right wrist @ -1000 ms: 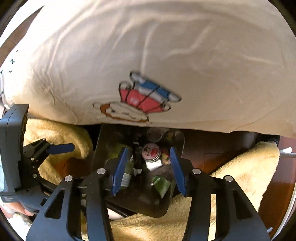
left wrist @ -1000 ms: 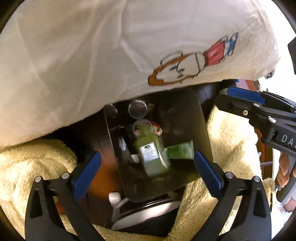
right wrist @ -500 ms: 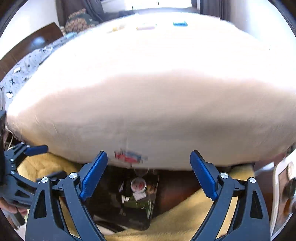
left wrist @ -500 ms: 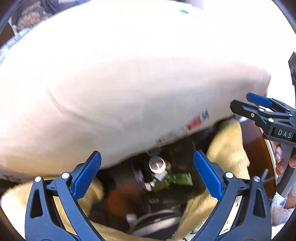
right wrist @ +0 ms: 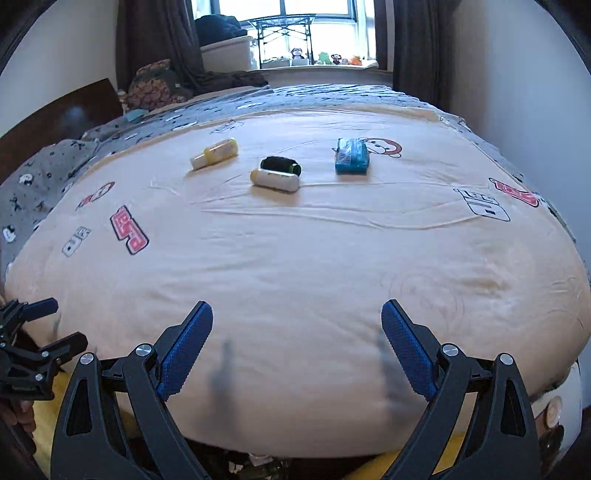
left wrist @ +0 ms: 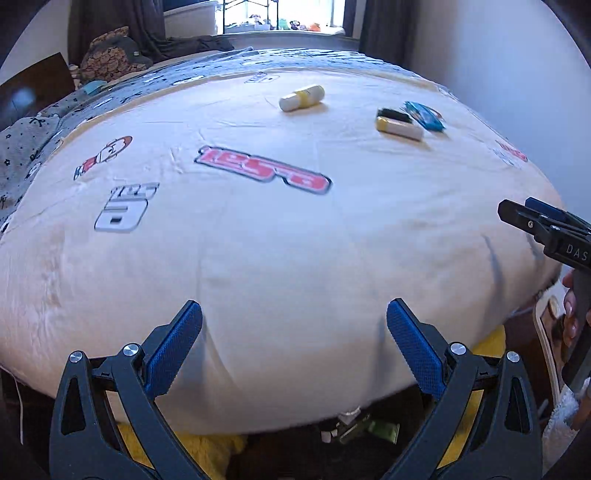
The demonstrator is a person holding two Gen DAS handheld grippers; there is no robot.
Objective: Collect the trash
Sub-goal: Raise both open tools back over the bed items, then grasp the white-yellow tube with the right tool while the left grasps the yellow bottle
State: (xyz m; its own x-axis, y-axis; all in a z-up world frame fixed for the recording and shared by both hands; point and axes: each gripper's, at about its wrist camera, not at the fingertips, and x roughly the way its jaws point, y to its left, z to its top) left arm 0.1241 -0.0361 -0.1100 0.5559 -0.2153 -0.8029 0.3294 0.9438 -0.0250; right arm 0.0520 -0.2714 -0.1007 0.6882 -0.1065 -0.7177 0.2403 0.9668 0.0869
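On the cream bedspread lie a yellow-and-white bottle, a white bottle with a yellow cap, a black spool touching it, and a blue packet. The right wrist view shows the same items: yellow bottle, white bottle, black spool, blue packet. My left gripper is open and empty over the near bed edge. My right gripper is open and empty too, well short of the items. Below the bed edge, a sliver of the bin's contents shows.
A grey patterned duvet covers the far left of the bed, with a dark headboard beside it. A window and curtains stand behind. A yellow fluffy rug lies on the floor below, and a white device at the right.
Both grippers rose from the dark bin below the bed edge and tilted up to face the bed top. The right jaws opened wide, leaving a capped bottle in the bin.
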